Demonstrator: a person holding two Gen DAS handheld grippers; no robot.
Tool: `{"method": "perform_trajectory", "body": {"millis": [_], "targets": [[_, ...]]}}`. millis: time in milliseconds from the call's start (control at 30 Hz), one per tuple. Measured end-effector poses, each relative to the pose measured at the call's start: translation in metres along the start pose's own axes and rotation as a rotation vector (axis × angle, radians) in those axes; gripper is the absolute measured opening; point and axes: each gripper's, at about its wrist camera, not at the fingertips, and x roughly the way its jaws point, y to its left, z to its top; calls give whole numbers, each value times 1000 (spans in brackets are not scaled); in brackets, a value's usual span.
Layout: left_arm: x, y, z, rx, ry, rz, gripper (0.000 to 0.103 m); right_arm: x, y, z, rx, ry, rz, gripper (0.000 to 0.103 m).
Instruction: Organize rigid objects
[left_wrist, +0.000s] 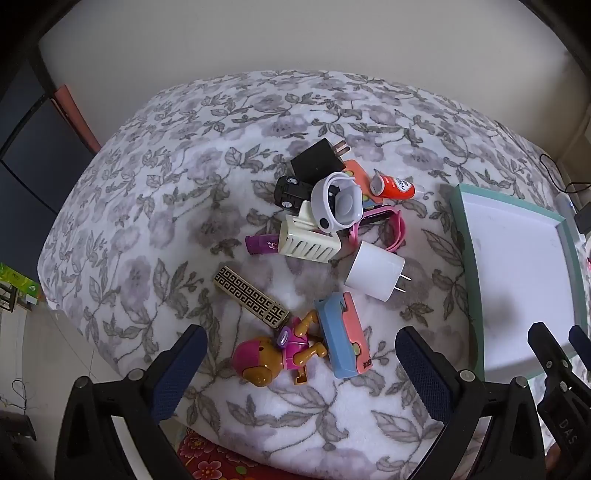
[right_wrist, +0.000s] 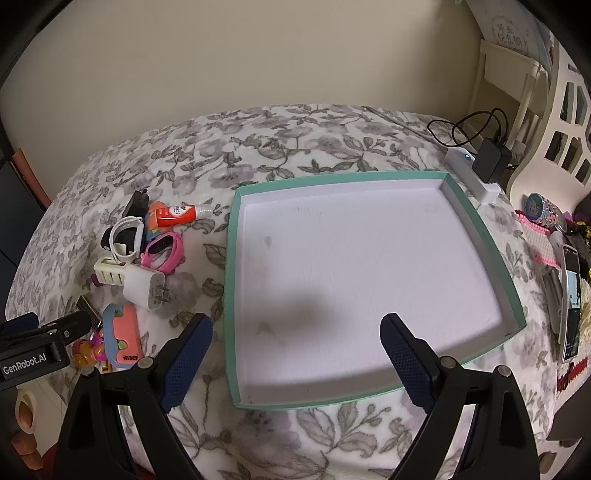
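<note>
A pile of small rigid objects lies on a floral blanket (left_wrist: 166, 192). Nearest my open left gripper (left_wrist: 301, 354) are a pink toy figure (left_wrist: 273, 354) and a blue-and-pink block (left_wrist: 343, 339). Beyond them lie a patterned bar (left_wrist: 251, 295), a white charger (left_wrist: 375, 275), a cream rack (left_wrist: 308, 243), a white watch (left_wrist: 334, 203), a pink band (left_wrist: 384, 229), a black toy car (left_wrist: 290, 192), a black charger (left_wrist: 317, 160) and an orange tube (left_wrist: 395, 186). An empty teal-rimmed tray (right_wrist: 231, 258) sits to the right, under my open right gripper (right_wrist: 295, 339).
A power strip (right_wrist: 471, 173) with a black adapter (right_wrist: 491, 160) and cable lies behind the tray. A phone (right_wrist: 570, 302), a pink beaded strap (right_wrist: 539, 236) and a wristwatch (right_wrist: 545, 210) lie at the right edge. A white chair (right_wrist: 517, 81) stands by the wall.
</note>
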Motion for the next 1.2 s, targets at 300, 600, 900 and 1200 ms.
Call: {"method": "perform_trajectory", "body": {"millis": [300, 600, 900, 1200], "targets": [[0, 1, 1, 1, -1, -2, 103, 3, -1, 0, 8, 12, -1, 93], [0, -2, 0, 2, -1, -9, 103, 4, -1, 1, 7, 15, 0, 93], [1, 0, 1, -3, 2, -16, 103, 4, -1, 0, 7, 16, 1, 93], [-1, 2, 2, -15, -26, -40, 103, 5, -1, -1, 8, 17, 2, 93]]}}
